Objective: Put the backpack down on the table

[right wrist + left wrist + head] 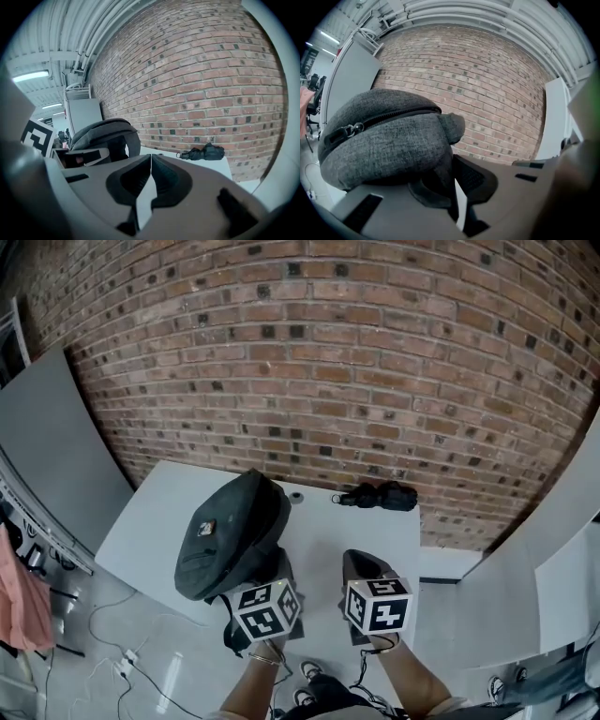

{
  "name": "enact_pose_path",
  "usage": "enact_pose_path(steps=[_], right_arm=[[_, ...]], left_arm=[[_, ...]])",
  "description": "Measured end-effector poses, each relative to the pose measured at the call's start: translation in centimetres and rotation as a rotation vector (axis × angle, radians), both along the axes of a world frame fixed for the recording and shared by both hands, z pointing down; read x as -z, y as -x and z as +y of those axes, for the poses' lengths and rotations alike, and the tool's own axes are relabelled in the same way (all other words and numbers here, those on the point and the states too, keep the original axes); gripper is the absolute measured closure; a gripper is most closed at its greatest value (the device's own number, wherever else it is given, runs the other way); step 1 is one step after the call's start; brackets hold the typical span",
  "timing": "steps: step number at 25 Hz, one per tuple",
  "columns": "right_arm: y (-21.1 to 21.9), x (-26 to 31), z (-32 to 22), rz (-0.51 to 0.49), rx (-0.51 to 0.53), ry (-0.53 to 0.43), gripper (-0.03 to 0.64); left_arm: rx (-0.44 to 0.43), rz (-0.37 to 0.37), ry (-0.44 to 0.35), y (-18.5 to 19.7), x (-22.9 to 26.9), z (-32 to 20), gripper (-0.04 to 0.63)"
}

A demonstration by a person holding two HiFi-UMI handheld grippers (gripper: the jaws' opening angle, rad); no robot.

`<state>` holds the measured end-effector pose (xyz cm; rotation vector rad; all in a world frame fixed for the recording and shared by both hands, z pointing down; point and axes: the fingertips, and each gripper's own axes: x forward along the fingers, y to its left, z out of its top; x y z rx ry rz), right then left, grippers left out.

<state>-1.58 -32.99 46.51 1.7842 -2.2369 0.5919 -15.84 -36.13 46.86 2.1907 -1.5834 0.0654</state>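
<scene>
A dark grey backpack [234, 531] stands over the near left part of the white table [328, 526], its lower end reaching past the table's front edge. My left gripper [279, 565] is at its right side, shut on a fold of its fabric. In the left gripper view the backpack [384, 140] bulges over the jaws, and the left gripper [452, 183] pinches dark cloth. My right gripper [361, 561] hovers beside it over the table, shut and empty. The right gripper [151, 164] shows its pads together, with the backpack [101, 133] to its left.
A folded black umbrella [380, 495] lies at the table's back edge, also seen as the umbrella [204, 152] in the right gripper view. A small round object [297, 495] sits near it. A brick wall [356, 352] stands behind, a grey panel [47, 446] at the left, and cables [122, 662] on the floor.
</scene>
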Motion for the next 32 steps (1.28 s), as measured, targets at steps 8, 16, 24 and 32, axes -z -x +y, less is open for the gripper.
enact_pose_path(steps=[8,16,24,32], right_arm=[[-2.4,-1.4,2.9,0.009,-0.061,0.025,0.586],[-3.0,-3.3,5.7,0.033,-0.100,0.073,0.586],[-2.8,-3.4,5.4,0.021,-0.116,0.071,0.586],[-3.0,-5.1,4.2,-0.006,-0.090,0.099,0.586]], left_arm=[[-0.039,0.025,-0.029,-2.2,-2.2,1.9,0.556],[-0.089,0.079,0.063,-4.3,-5.5,3.9,0.555],[-0.105,0.035,0.081,-4.0,-5.8,4.6,0.555],[-0.098,0.021,0.102,-4.4,-6.7,4.6,0.555]])
